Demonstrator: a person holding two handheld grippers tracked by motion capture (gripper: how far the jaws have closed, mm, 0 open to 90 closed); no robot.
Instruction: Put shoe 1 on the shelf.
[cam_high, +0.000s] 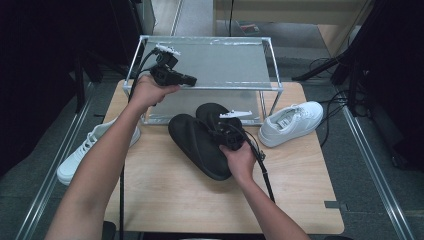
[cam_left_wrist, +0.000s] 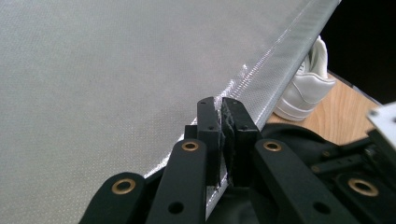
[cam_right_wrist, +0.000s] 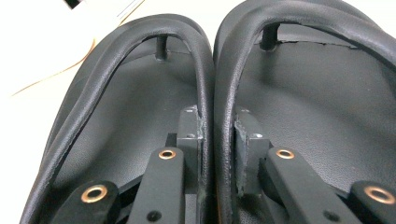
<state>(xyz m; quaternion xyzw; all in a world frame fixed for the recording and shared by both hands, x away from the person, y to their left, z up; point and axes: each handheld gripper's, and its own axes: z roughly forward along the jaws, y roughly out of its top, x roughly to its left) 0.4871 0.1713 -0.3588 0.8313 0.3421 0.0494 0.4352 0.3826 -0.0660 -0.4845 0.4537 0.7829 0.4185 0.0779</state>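
A pair of black flip-flops (cam_high: 196, 142) lies side by side on the wooden table (cam_high: 175, 195), toes toward the rack. My right gripper (cam_high: 218, 131) comes in from the heel side. In the right gripper view its jaws (cam_right_wrist: 218, 116) are shut on the two inner straps, pressing the left sandal's strap (cam_right_wrist: 204, 84) against the right sandal's strap (cam_right_wrist: 227, 84). My left gripper (cam_high: 191, 79) is held up at the front left of the rack's top shelf (cam_high: 220, 62). Its jaws (cam_left_wrist: 221, 105) are shut with nothing between them, just over the shelf's front edge (cam_left_wrist: 261, 93).
The metal-framed rack has a grey mesh top (cam_left_wrist: 116, 70) and a lower shelf (cam_high: 200, 102). A white sneaker (cam_high: 292, 122) stands on the table right of the rack, also seen past the shelf edge (cam_left_wrist: 306, 91). Another white sneaker (cam_high: 82, 152) lies at the table's left edge.
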